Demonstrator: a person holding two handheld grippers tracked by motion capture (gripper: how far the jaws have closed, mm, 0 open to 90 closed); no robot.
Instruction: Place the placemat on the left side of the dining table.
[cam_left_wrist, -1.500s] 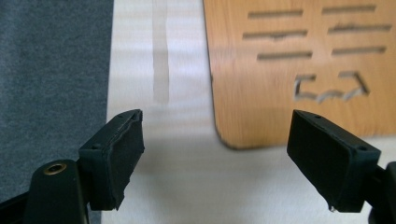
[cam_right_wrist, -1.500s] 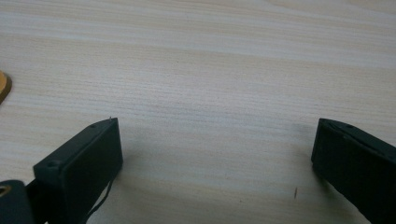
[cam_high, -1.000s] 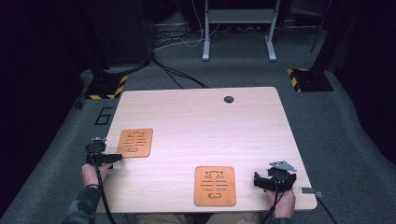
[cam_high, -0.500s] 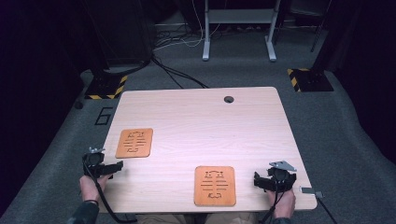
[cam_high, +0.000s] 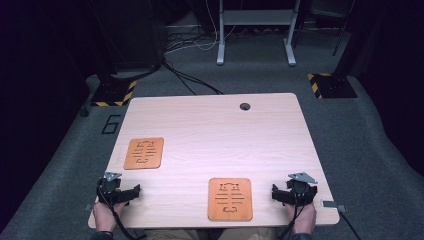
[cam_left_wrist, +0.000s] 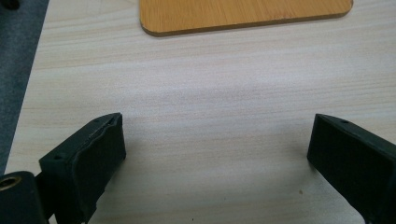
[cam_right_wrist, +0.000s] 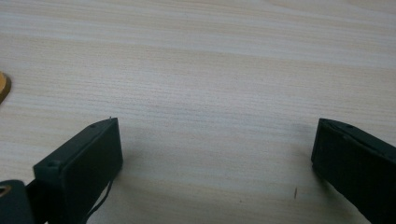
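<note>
Jaws of the left gripper (cam_high: 136, 190) have just been opening and now gape empty, pulled back toward the table's (cam_high: 210, 125) near edge from the left wooden board (cam_high: 144, 153). Right gripper (cam_high: 274, 192), wide open too, rests beside the near board (cam_high: 230, 198), suggesting placement is finished.

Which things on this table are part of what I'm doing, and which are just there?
In the job: left wooden cut-out board, near the left gripper, jaws open, just widened, nothing between them; near wooden cut-out board, beside the right gripper, open.

Just there: table, its cable hole, floor cables, metal stand.
</note>
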